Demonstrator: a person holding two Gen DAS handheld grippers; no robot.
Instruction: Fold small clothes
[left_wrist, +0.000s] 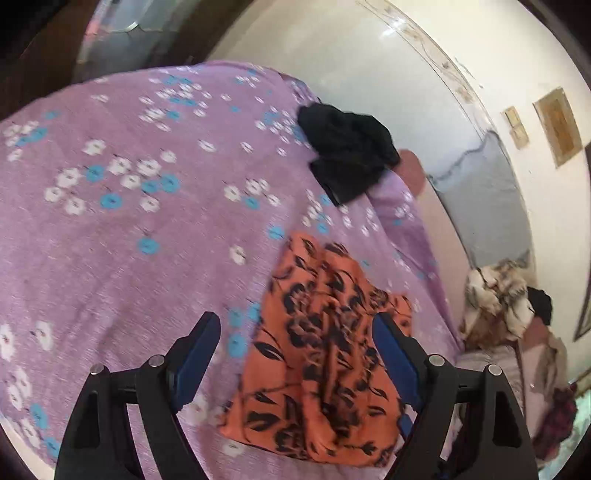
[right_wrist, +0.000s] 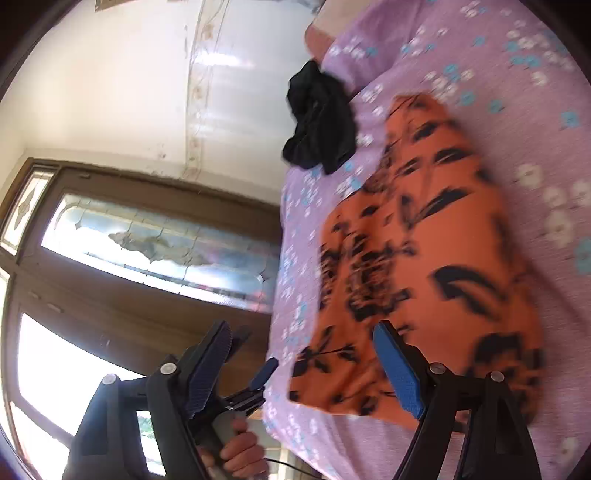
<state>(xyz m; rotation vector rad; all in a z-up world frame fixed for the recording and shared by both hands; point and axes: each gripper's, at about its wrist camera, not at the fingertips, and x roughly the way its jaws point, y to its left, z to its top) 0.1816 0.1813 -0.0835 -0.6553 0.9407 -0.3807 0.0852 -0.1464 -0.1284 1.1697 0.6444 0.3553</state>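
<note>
An orange cloth with a black flower print (left_wrist: 325, 354) lies folded flat on a bed covered by a lilac sheet with white and blue blossoms (left_wrist: 129, 258), close to the bed's near edge and just short of its right-hand side in the left wrist view. The left gripper (left_wrist: 295, 332) hangs over the cloth with its jaws spread wide; its blue-padded fingers (left_wrist: 397, 363) straddle the near part of the cloth, and nothing is pinched between them. The right gripper (right_wrist: 303, 343) also stands wide open and grips nothing: one blue pad sits over the near end of the orange cloth (right_wrist: 424, 266), the other is out past the bed's edge, in front of a wooden door with patterned glass (right_wrist: 155, 236). Whether either pad brushes the fabric cannot be told through the blur. In the right wrist view a hand (right_wrist: 236, 454) clasps the handle of the left gripper (right_wrist: 255, 376) beside the bed's edge. A crumpled black garment (left_wrist: 347, 155) lies near the far edge of the bed, well apart from the orange cloth, with a pale tiled floor (left_wrist: 369, 66) beyond it.
</note>
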